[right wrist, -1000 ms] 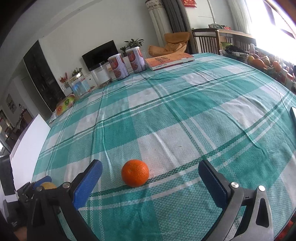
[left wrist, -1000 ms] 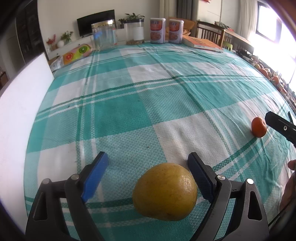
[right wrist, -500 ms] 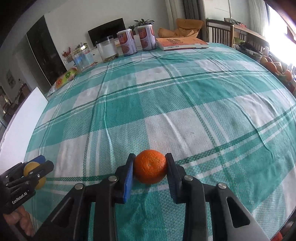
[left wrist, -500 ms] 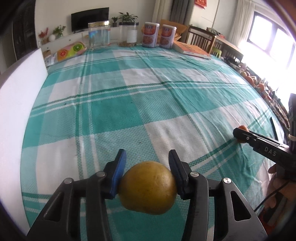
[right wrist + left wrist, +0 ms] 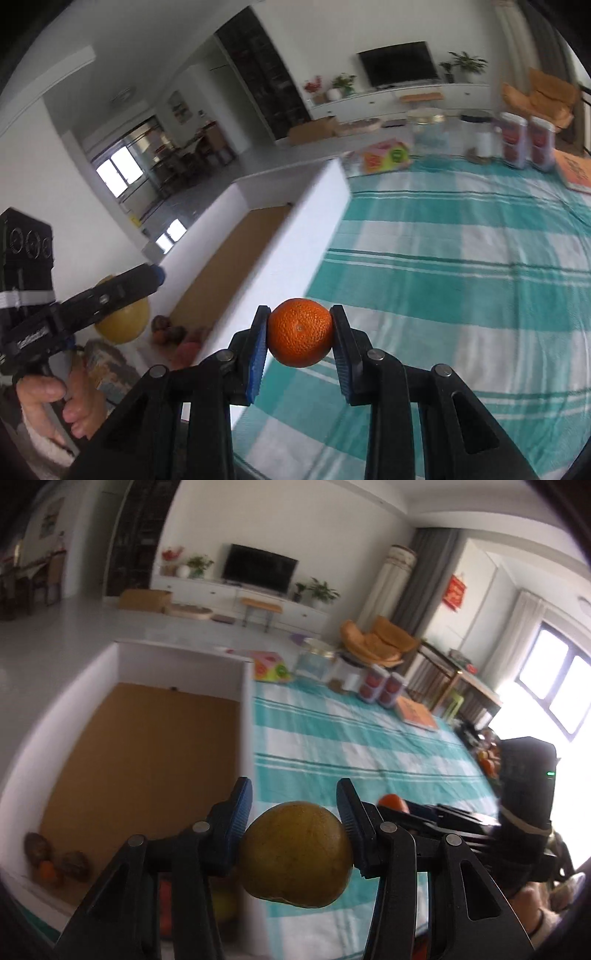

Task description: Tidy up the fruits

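Setting: home living room.
Wall television (image 5: 260, 568) over low white cabinet (image 5: 207, 590), potted plants (image 5: 323, 590), checked-cloth surface (image 5: 351, 746) near.

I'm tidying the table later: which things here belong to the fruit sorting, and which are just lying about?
Part of the job:
yellow fruit in the left tongs
orange in the right tongs
white box with fruit inside

Lying about:
two cans
book
clear jar

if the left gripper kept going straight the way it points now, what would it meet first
Probably the white box: the left gripper, shut on the yellow fruit, points about along the box's table-side wall. Whether it meets the wall or the brown floor inside is unclear.
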A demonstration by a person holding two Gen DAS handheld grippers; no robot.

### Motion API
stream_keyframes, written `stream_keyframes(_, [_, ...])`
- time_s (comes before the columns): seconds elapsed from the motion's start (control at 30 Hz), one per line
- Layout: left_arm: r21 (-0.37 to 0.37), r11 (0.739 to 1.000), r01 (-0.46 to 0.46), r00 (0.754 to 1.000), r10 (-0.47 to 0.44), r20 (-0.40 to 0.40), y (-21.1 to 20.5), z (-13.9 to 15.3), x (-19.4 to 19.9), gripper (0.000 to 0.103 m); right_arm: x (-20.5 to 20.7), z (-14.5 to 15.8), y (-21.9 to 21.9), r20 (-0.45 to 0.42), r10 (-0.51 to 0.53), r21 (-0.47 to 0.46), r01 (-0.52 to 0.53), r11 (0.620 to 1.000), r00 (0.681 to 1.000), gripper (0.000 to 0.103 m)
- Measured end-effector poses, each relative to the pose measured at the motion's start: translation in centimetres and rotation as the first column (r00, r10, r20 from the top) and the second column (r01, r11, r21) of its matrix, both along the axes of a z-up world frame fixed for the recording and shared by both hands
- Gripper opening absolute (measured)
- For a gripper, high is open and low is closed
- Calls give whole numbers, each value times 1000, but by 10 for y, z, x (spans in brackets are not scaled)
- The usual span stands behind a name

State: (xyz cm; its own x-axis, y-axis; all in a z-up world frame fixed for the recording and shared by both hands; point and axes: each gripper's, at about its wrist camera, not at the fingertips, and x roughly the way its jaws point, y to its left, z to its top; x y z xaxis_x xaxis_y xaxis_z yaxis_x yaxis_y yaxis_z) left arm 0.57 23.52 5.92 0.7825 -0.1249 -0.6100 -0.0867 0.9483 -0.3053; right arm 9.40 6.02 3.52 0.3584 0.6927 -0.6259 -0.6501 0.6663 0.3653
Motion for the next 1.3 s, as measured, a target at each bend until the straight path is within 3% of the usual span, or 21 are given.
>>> stream_keyframes(0.13, [78,986,-148,977,158,-145,58,-46,15,49,-7,-10,94,40,173,-152,-165,974,984,33])
stream_keyframes(0.3, [84,976,-203,931,218,-292,85,-96,25,49,-6,-44,151,53,239,-305,-212,928,970,33])
stream_keyframes(0.33, [69,978,-198,936,210,-285,86,-95,24,48,-5,-47,156,57,238,-315,-209,926,970,33])
stream_keyframes(0.4, [108,973,-201,939,223,-262,82,-87,24,61,-2,-49,162,64,228,-328,-195,924,972,39])
stream_keyframes(0.43, [138,969,-205,938,235,-256,82,-84,23,72,1,-48,162,59,219,-328,-188,926,974,42])
stream_keyframes(0.53, [166,965,-202,944,237,-229,80,-76,22,75,8,-33,150,47,192,-282,-172,944,980,53])
stream_keyframes(0.63, [208,955,-214,953,250,-168,74,-65,15,80,11,-13,133,67,159,-256,-137,957,985,74])
stream_keyframes(0.7, [269,932,-242,952,282,-120,67,-54,11,82,12,0,120,79,136,-232,-114,966,988,82])
stream_keyframes(0.8, [371,874,-312,934,354,-48,54,-35,6,88,11,14,104,71,85,-207,-68,976,994,89])
stream_keyframes(0.9, [384,851,-358,918,396,-20,50,-25,-1,89,8,16,102,32,68,-195,-61,979,997,89])
stream_keyframes(1.03, [403,817,-413,869,485,-93,55,-28,-4,89,-6,8,104,-16,55,-213,-57,975,998,89])
stream_keyframes(1.2, [358,822,-443,836,523,-165,71,-32,-14,89,-24,-4,115,-19,51,-303,-54,951,999,89])
stream_keyframes(1.3, [383,818,-428,837,519,-174,71,-34,-16,89,-29,-6,121,-2,52,-343,-49,938,999,89])
